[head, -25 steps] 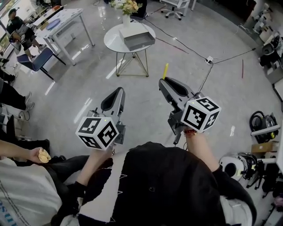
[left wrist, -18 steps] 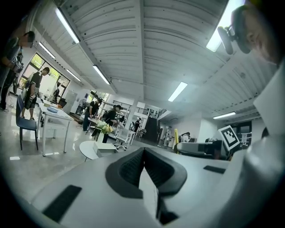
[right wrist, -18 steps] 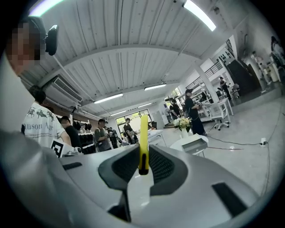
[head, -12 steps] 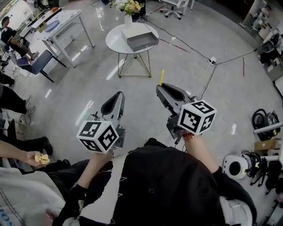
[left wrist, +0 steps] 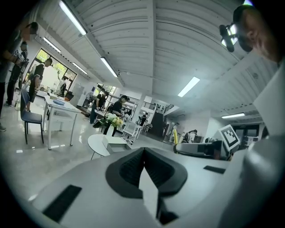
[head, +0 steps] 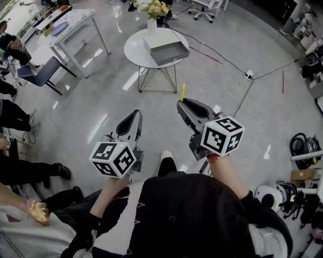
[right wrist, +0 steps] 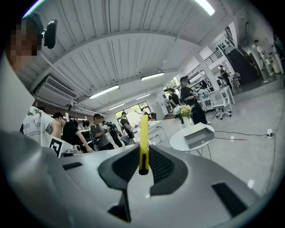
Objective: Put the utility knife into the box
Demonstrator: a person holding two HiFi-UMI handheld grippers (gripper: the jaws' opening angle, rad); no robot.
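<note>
A yellow utility knife (head: 182, 92) (right wrist: 143, 142) sticks out forward from my right gripper (head: 181, 104) (right wrist: 142, 153), whose jaws are shut on its handle. The grey open box (head: 166, 49) (right wrist: 197, 136) (left wrist: 116, 141) sits on a round white table (head: 136, 50) (right wrist: 178, 143) (left wrist: 95, 144) ahead of both grippers, some way off across the floor. My left gripper (head: 135, 114) (left wrist: 143, 153) is held beside the right one, its pads closed together with nothing between them. In the left gripper view the right gripper (left wrist: 200, 148) and knife (left wrist: 175, 135) show at the right.
A vase of flowers (head: 154, 10) stands on the table behind the box. A white desk (head: 75, 22) and blue chair (head: 43, 70) are at the far left, with people seated along the left edge. Cables (head: 242, 75) cross the floor; equipment (head: 303, 146) lines the right side.
The table and box have come nearer in the head view as the person walks toward them. Both grippers moved forward together and slightly down, the knife still held.
</note>
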